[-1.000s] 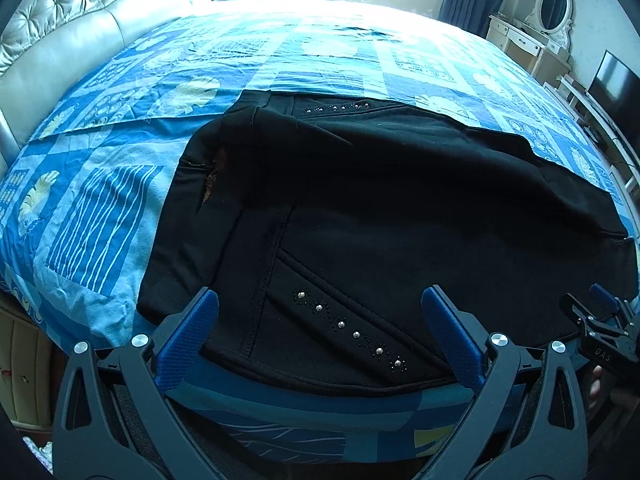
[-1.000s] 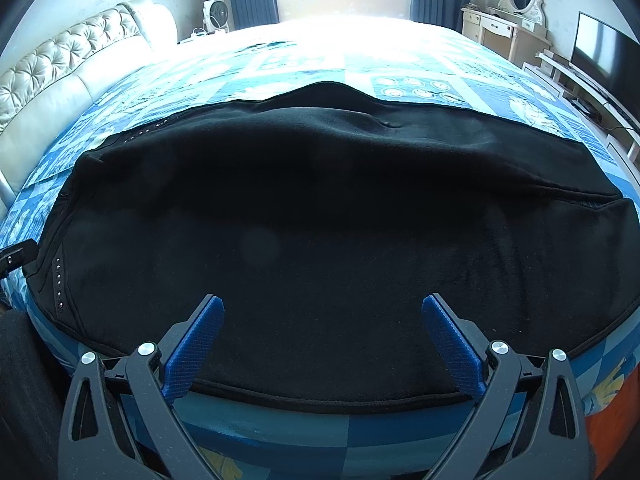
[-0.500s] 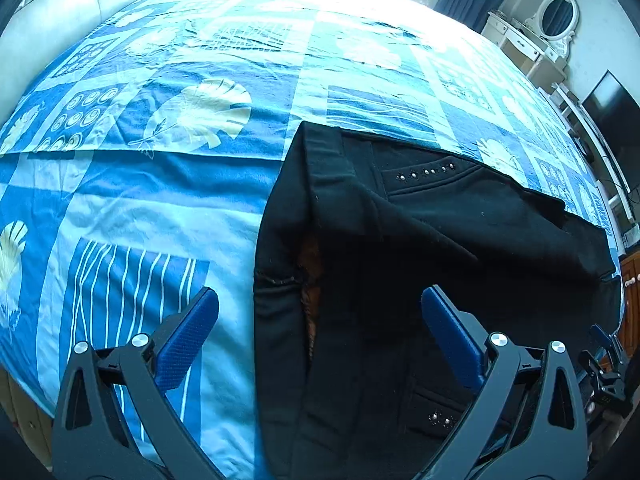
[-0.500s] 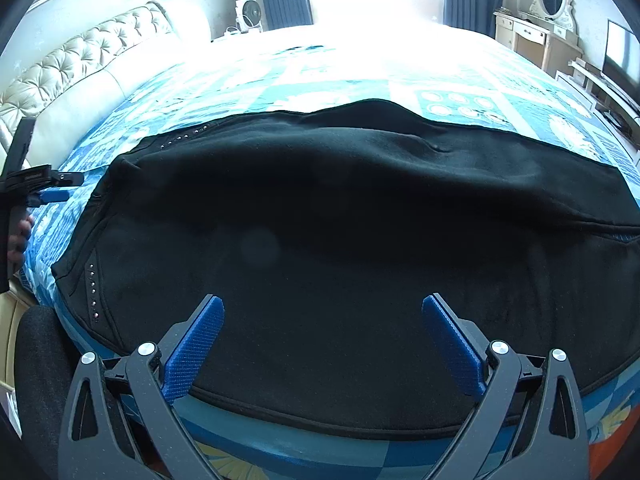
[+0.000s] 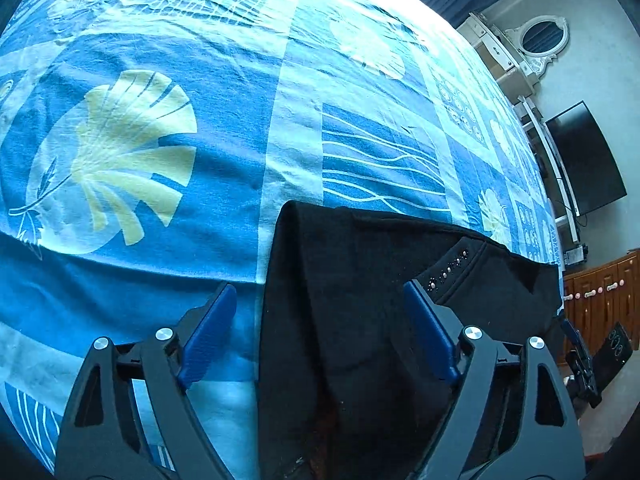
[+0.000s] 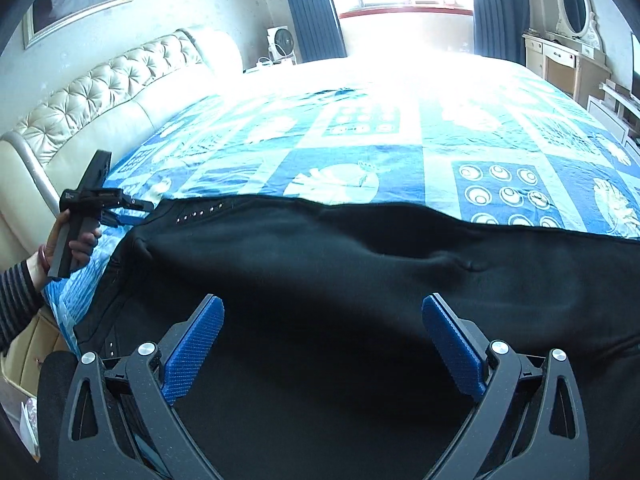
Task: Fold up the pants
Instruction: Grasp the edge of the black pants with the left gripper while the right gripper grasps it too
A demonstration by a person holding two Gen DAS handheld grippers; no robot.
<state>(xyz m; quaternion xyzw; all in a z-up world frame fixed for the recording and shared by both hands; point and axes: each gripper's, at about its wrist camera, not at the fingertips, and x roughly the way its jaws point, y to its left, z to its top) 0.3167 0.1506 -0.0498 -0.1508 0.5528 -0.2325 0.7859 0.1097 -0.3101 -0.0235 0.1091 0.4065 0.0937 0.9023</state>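
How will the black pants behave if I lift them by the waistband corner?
The black pants will probably drape limply: they lie flat with soft ripples along the far edge. The fabric looks thick, so likely heavyish. They may drag the blue bedspread, which already shows wrinkles.

The pants (image 6: pixel 360 280) lie spread across the near part of the bed (image 6: pixel 400 128), their waist end to my left and the legs running off to my right. My left claw (image 5: pixel 316 328) hangs over the far waist corner, its jaws just narrowed but apart, straddling the pants' edge. My right claw (image 6: pixel 322 344) hangs over the pants' middle, jaws wide. The headboard (image 6: pixel 100 96) stands along the bed's left side; a dresser (image 6: pixel 560 60) and a television (image 5: pixel 584 160) stand beyond its right side.
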